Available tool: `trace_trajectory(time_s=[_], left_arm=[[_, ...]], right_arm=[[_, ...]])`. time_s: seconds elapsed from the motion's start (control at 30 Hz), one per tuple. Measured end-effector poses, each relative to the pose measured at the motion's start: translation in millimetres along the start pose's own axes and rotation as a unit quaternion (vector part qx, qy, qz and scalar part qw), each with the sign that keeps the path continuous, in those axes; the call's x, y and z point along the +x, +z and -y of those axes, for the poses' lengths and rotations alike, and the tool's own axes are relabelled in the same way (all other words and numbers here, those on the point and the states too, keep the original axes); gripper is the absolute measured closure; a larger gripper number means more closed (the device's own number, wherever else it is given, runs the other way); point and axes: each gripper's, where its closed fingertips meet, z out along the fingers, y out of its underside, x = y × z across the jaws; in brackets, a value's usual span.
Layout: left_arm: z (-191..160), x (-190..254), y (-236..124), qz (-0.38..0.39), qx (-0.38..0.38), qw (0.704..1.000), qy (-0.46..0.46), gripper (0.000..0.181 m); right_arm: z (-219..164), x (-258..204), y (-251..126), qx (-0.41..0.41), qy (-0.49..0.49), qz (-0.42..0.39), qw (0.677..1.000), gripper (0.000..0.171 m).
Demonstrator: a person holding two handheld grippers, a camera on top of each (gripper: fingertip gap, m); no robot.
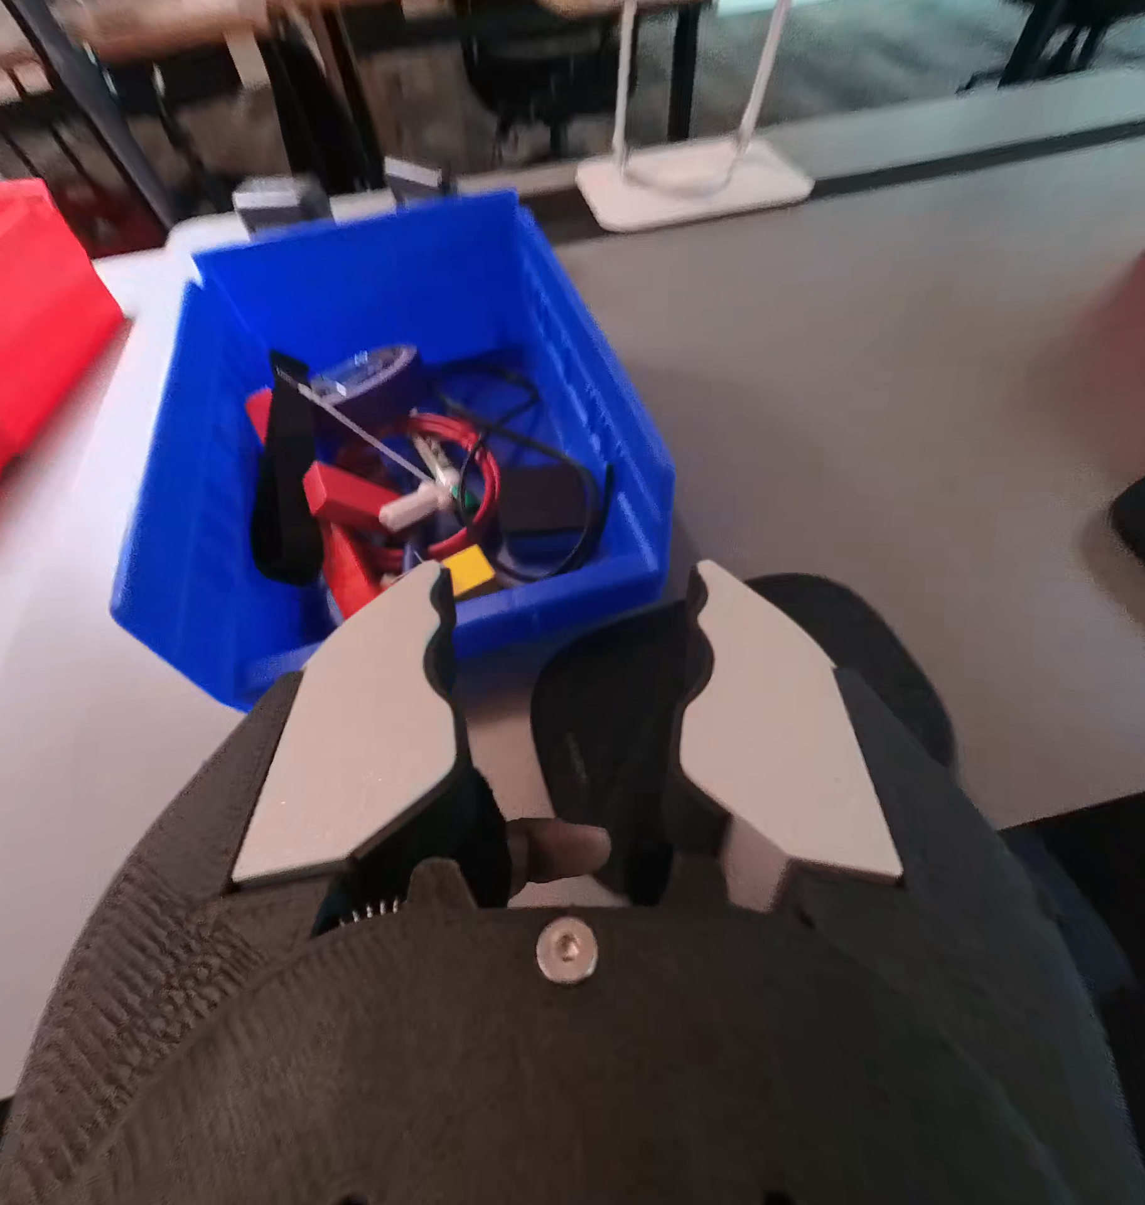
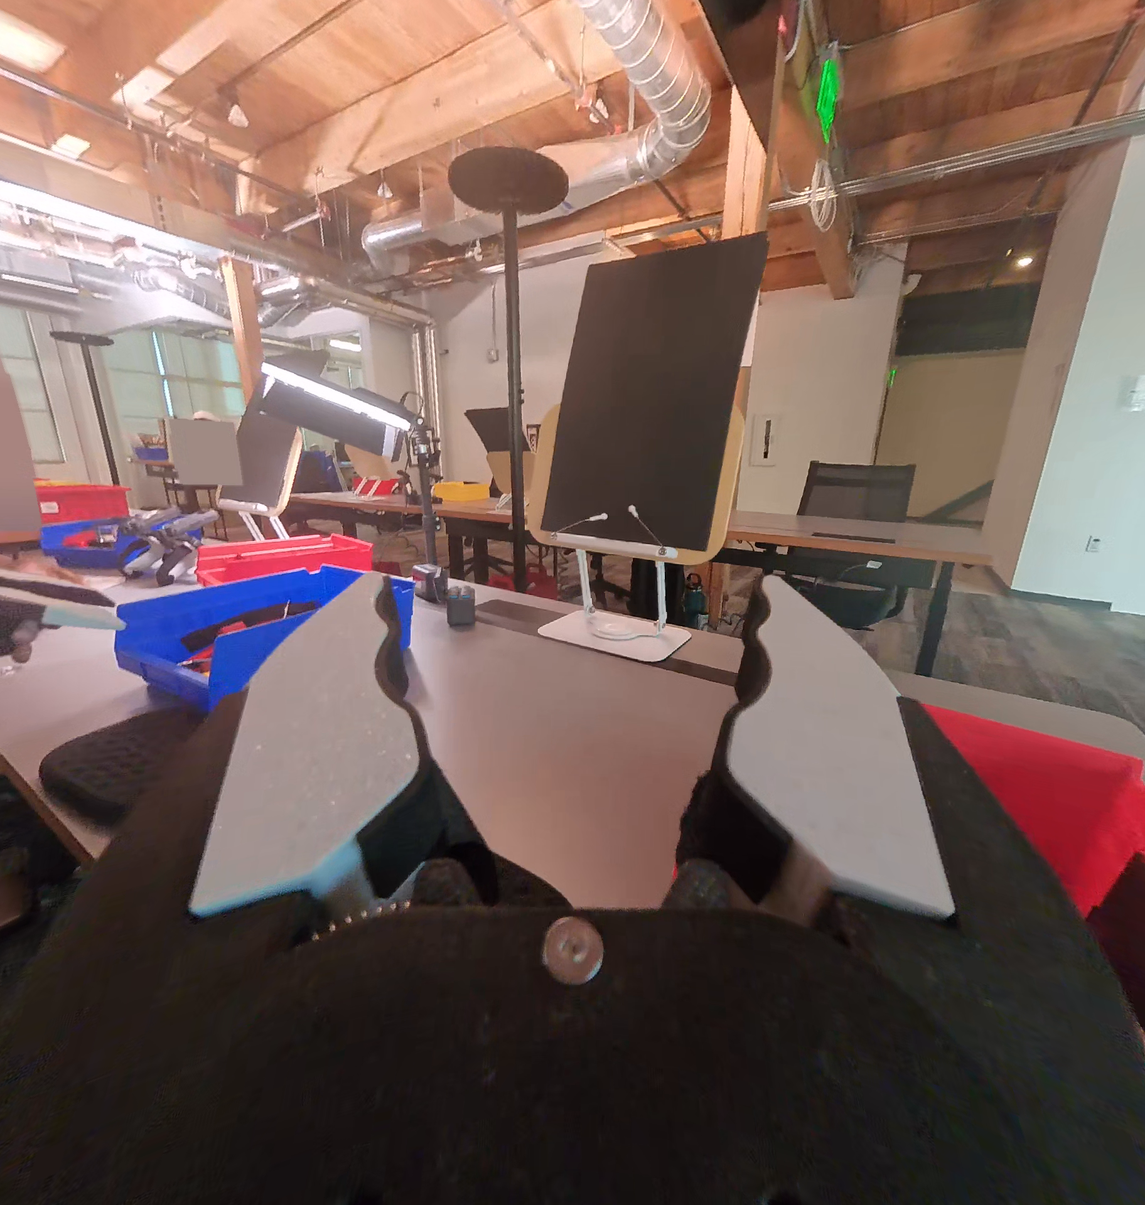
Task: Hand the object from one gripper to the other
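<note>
Closest to the lens, the left gripper is seen with its jaws spread wide and nothing held between them. Just ahead of the jaws, slightly to their left, a blue bin is parked on the grey surface, so the tips are pretty much lined up for a dip into it. Inside the bin a jumble is visible: a coil of red cable, a black strap, a red block, a small yellow block right by the left jaw tip, and a purple roll toward the far wall. Which of these is meant as the task's object can't be told, but it's presumably still in there, since neither gripper is loaded. A black padded mat is lying under and behind the right jaw.

Over on the other side, the right gripper is also held wide open and empty, raised above the surface and aimed level at a black board on a white stand straight beyond the jaws. It's probably kept up and out of the way like that so it's ready to receive. A red bin is sitting just right of its jaws, maybe as the drop-off spot. So the pick hasn't been made yet, by the look of it.
</note>
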Motion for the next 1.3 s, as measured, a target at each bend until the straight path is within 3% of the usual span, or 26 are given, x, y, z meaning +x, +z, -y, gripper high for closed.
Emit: trace_trajectory(time_s=[0.13, 0.3, 0.43, 0.63, 0.8, 1.07, 1.3], left_arm=[[-15, -26, 31, 0.001, -0.080, 0.997, -0.014, 0.130], [-30, -63, 75, 0.014, -0.185, 0.983, -0.006, 0.134], [-34, -74, 104, -0.007, -0.228, 0.970, 0.078, 0.135], [-29, -75, 126, -0.065, -0.227, 0.954, 0.183, 0.137], [-42, -99, 137, -0.028, -0.276, 0.931, 0.237, 0.145], [-45, -93, 143, -0.035, -0.268, 0.940, 0.208, 0.168], [19, -67, 111, 0.065, -0.093, 0.965, 0.234, 0.168]], right_arm=[[1, -6, -3, -0.011, -0.025, 0.007, 1.000, 0.072], [1, -10, -5, -0.018, -0.046, 0.012, 0.999, 0.075], [-1, -11, -4, -0.019, -0.042, 0.018, 0.999, 0.076], [3, -14, -3, -0.007, -0.044, 0.024, 0.999, 0.079], [3, -19, -3, -0.005, -0.049, 0.031, 0.998, 0.080], [2, -20, -2, -0.006, -0.053, 0.034, 0.998, 0.081], [4, -27, 0, 0.000, -0.043, 0.043, 0.998, 0.084]])
